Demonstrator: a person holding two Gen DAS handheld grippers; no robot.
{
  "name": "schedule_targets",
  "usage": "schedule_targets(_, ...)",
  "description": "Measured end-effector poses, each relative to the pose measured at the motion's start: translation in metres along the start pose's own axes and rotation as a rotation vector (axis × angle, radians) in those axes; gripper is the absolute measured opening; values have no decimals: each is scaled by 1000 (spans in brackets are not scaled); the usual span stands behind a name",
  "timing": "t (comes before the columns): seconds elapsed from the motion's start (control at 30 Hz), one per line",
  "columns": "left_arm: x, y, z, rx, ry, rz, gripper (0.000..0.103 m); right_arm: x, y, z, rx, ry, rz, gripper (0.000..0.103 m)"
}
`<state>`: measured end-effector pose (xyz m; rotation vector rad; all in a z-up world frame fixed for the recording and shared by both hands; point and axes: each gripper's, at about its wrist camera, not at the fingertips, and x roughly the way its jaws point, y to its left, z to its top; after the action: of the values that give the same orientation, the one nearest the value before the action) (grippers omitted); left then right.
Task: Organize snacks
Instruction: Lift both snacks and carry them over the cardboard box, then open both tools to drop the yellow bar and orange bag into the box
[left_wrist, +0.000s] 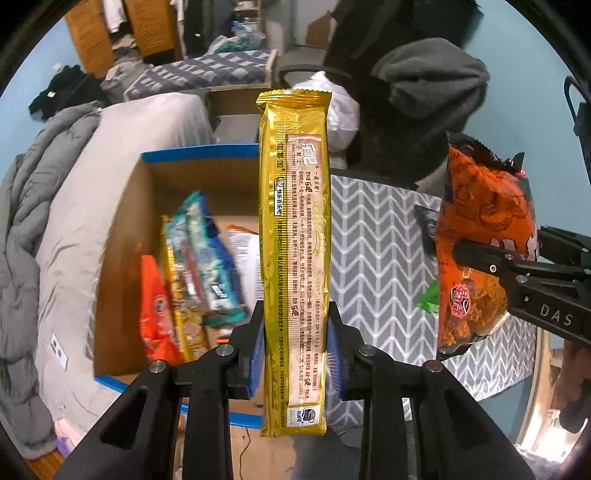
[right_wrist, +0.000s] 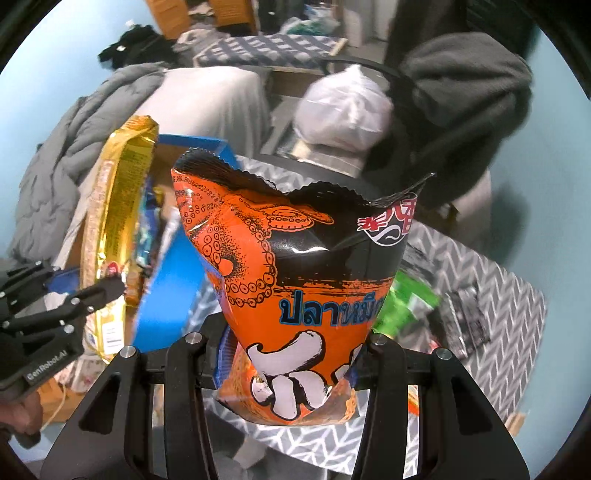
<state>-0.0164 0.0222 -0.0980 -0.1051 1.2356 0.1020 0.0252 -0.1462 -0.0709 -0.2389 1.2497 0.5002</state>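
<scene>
Here the left tool is clamped on a long gold snack packet, its blue pads pressing the packet's lower part from both sides. The packet stands upright in the air, its crimped top edge high above the fingers and its bottom edge hanging below them. Just behind and to the left sits an open cardboard box with blue-taped rims. Inside the box, several packets stand on edge against its left wall, orange, yellow and blue-green among them, and the box's right half shows bare cardboard floor with a white wrapper lying there. The box's near rim lies under the tool, and a grey quilt crowds its left side.

The right tool is closed on an orange and black snack bag, gripped low on both sides. The bag is puffed, glossy and upright, printed with an octopus drawing, blue Thai lettering and large white letters, and its serrated black top edge is crumpled. In the left wrist view this bag hangs to the right of the gold packet, apart from it, above a grey chevron-patterned cloth. On that cloth, near its right edge, lie a green packet and a dark packet, both blurred.
</scene>
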Motion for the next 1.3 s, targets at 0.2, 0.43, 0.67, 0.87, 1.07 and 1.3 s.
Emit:
schedule_targets(0.2, -3, 38, 0, -37, -14, 43, 29, 10, 36, 24, -78, -9, 23, 45)
schedule_targets(0.43, -1, 80, 3, -85, -20, 79, 29, 27, 82, 47, -169, -6, 55, 45)
schedule_targets(0.67, 9, 111, 3, -103, -11, 109, 29, 48, 117, 66, -221, 13, 76, 45)
schedule_targets(0.87, 24, 127, 5, -89, 3, 126, 29, 71, 143, 76, -248, 50, 86, 45)
schedule_targets(1.07, 36, 133, 6, -70, 23, 135, 29, 88, 160, 79, -269, 85, 85, 45)
schedule_targets(1.3, 43, 138, 6, -61, 43, 147, 30, 95, 169, 82, -280, 111, 82, 46)
